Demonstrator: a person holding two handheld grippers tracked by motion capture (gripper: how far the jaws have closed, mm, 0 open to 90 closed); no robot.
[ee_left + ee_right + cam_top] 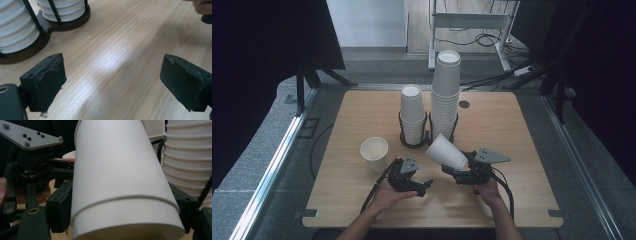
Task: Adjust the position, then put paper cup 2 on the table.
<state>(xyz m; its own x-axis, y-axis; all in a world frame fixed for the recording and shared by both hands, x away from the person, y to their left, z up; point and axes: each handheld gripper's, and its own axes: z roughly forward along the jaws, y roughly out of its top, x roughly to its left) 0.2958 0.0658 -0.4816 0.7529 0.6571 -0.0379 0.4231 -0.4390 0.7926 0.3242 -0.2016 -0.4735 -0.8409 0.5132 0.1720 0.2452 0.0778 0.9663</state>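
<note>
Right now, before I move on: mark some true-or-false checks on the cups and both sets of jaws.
1. The right gripper holds a paper cup tilted on its side. True.
2. The left gripper grips a cup. False: its jaws are open over bare table.
3. A single cup stands upright, left of the holder. True.
4. Both stacks are equal in height. False: the right stack is taller than the left stack.

each hand carries a black tool: the left tool [426,186] and the right tool [451,171]. both have two chunky black pads, a grey three-cornered plate with small screws, and a black cable. bare forearms, no sleeves.
</note>
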